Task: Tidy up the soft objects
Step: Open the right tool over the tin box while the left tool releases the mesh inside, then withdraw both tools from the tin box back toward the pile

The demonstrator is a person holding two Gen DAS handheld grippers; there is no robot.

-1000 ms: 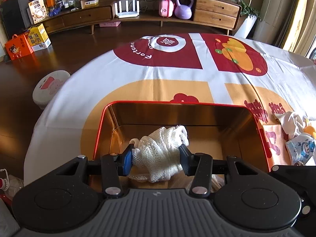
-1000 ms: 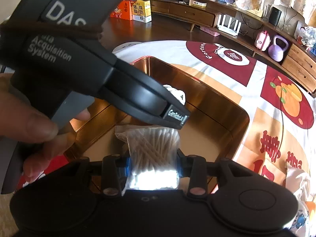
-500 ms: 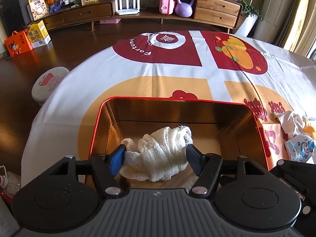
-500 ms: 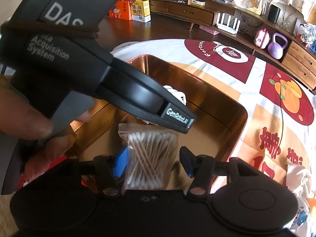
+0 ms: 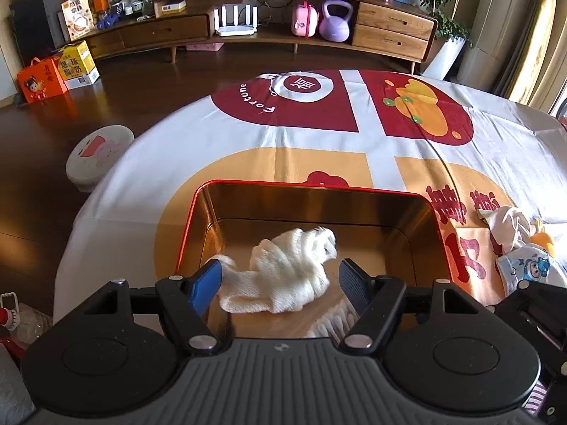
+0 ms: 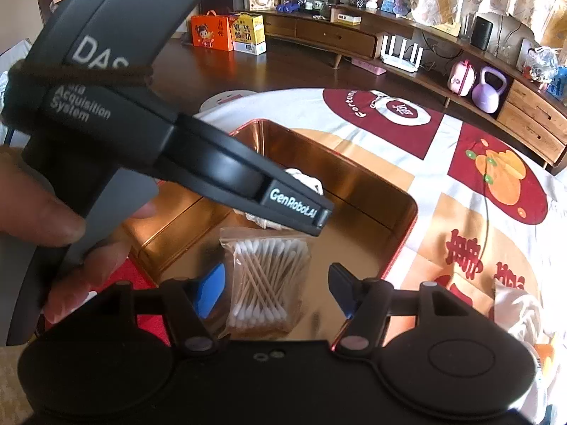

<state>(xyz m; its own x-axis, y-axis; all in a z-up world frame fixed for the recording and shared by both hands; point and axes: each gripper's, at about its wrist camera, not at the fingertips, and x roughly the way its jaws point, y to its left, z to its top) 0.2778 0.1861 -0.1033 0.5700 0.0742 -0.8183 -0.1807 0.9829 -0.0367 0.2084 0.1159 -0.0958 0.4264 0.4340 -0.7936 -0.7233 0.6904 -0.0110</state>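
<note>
A gold tin with a red rim (image 5: 312,187) (image 6: 404,244) sits on the patterned tablecloth. A white mesh cloth bundle (image 5: 290,269) lies inside it, between my left gripper's open fingers (image 5: 280,276) and free of them. A clear bag of cotton swabs (image 6: 265,283) lies in the tin between my right gripper's open fingers (image 6: 276,283); its edge also shows in the left wrist view (image 5: 333,322). The left gripper's body (image 6: 177,148) crosses the right wrist view and hides most of the cloth bundle (image 6: 304,180).
Small cloth items, one with a cartoon print (image 5: 531,265), lie on the table right of the tin (image 6: 521,304). A round stool (image 5: 99,152) stands left of the table. A long wooden sideboard (image 5: 269,32) lines the far wall.
Both grippers opened. The left let go of the mesh cloth and the right let go of the cotton swab bag; both now lie in the tin. Both grippers rose and drew back.
</note>
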